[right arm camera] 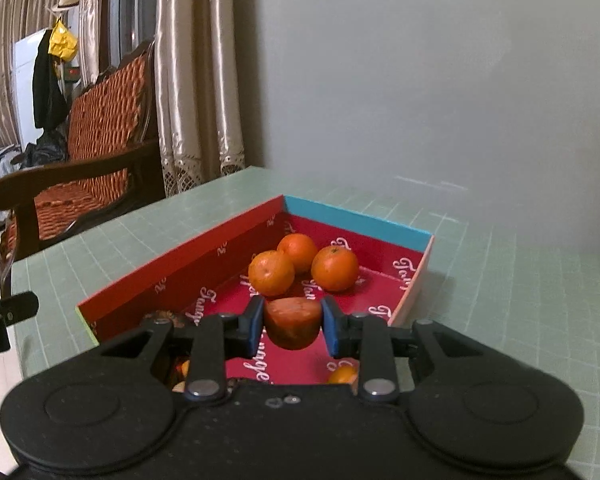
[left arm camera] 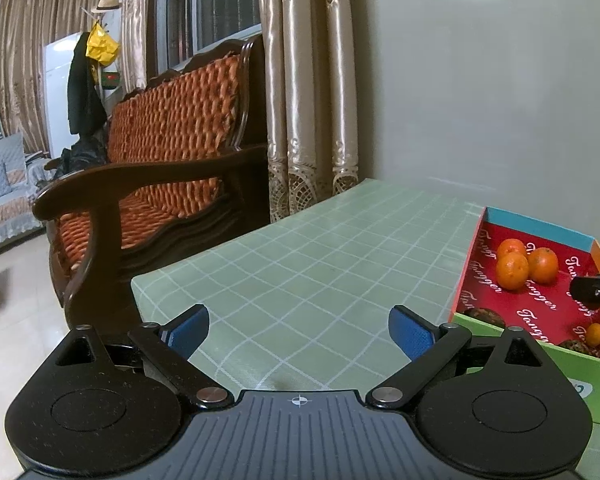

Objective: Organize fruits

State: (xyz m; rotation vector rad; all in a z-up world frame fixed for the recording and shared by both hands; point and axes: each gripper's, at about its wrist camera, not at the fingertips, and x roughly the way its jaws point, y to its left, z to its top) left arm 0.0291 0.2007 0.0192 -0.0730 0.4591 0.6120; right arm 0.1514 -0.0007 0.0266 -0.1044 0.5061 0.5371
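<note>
The wooden sofa [left arm camera: 168, 168] with orange woven cushions is seen standing past the far left end of the table [left arm camera: 300, 264], in front of the beige curtains [left arm camera: 308, 80]. The table is covered with a pale green gridded mat and is set against a grey wall.

On the right part of the table a shallow open box [right arm camera: 180, 264] is observed, with a red printed lining, a blue far wall and a green near wall. Three oranges [right arm camera: 304, 264] are grouped at its far end, touching or nearly touching one another. A smaller orange fruit [right arm camera: 342, 374] lies near the front of the box, partly hidden by the claw body. Dark brown items are glimpsed at the front corners, and they cannot be identified.

The left claw [left arm camera: 298, 330] is held released above the bare mat, left of the box, its blue pads wide apart with nothing between them.

The right claw [right arm camera: 293, 324] is clenched on a reddish-orange fruit [right arm camera: 293, 322], which is gripped on both sides by the blue pads and held above the red lining, just in front of the three oranges. Whether the fruit touches the box floor cannot be told.
</note>
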